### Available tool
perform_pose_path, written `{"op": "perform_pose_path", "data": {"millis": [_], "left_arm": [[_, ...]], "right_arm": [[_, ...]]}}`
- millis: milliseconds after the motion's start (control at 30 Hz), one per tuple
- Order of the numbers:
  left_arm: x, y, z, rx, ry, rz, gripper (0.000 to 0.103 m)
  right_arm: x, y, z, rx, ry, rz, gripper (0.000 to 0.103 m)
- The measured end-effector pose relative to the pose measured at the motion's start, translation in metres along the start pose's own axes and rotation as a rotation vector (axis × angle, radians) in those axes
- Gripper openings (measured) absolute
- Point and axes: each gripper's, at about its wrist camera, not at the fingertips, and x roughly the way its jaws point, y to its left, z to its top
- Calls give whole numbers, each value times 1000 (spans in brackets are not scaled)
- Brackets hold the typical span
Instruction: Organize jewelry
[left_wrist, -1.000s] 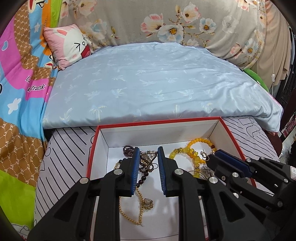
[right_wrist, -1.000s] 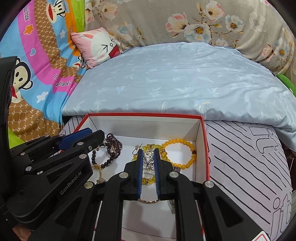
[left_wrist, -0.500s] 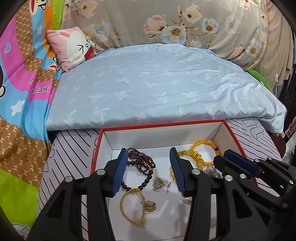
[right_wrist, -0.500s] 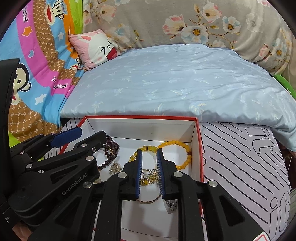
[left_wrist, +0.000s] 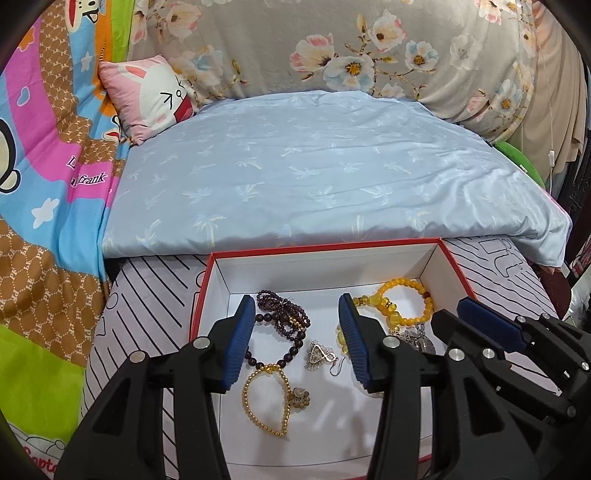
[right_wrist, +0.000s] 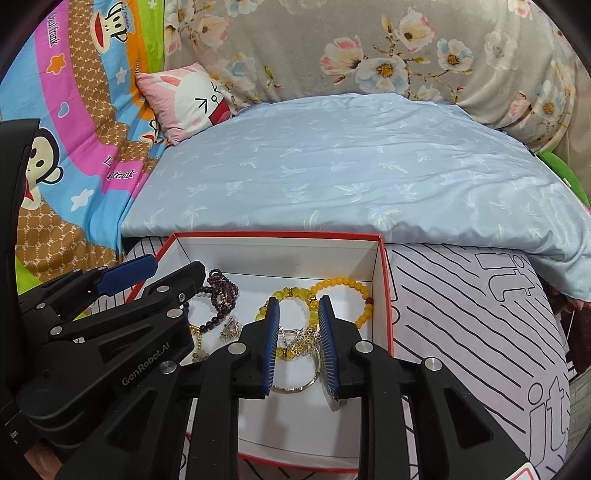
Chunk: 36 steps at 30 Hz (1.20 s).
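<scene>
**Both grippers letting go over the jewelry box**

Left wrist view: the left gripper hangs open over the red-edged box, nothing between its pads. Below it on the white floor lie a dark purple bead bracelet, a gold bead chain and a small silver earring — each apart enough to take singly. The yellow bead bracelet sits at the far right corner.

Right wrist view: the right gripper has just been opening; a silver chain piece and a metal ring lie between its jaws, seemingly released. Before lifting away, it is wise to spread the jaws fully so no link snags — then pick a lone piece, pinching its thickest part.
</scene>
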Motion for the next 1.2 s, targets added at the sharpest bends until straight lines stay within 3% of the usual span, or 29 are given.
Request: {"op": "perform_pose_path", "data": {"millis": [367, 533, 700, 800, 967, 1200], "left_arm": [[-24, -3, -9, -19, -9, 5, 45], [-37, -2, -17, -30, -16, 35, 60], [-49, -1, -27, -41, -19, 54, 68], [-54, 0, -33, -46, -16, 63, 72], [-62, 5, -43, -74, -9, 87, 82], [-73, 5, -59, -87, -10, 116, 89]], "right_arm": [[-27, 1, -9, 13, -19, -37, 32], [-39, 0, -17, 21, -26, -53, 37], [-52, -3, -28, 32, -32, -75, 44], [-59, -2, -34, 29, -40, -106, 51], [-73, -7, -46, 65, -65, -129, 72], [-84, -8, -62, 88, -72, -144, 77]]}}
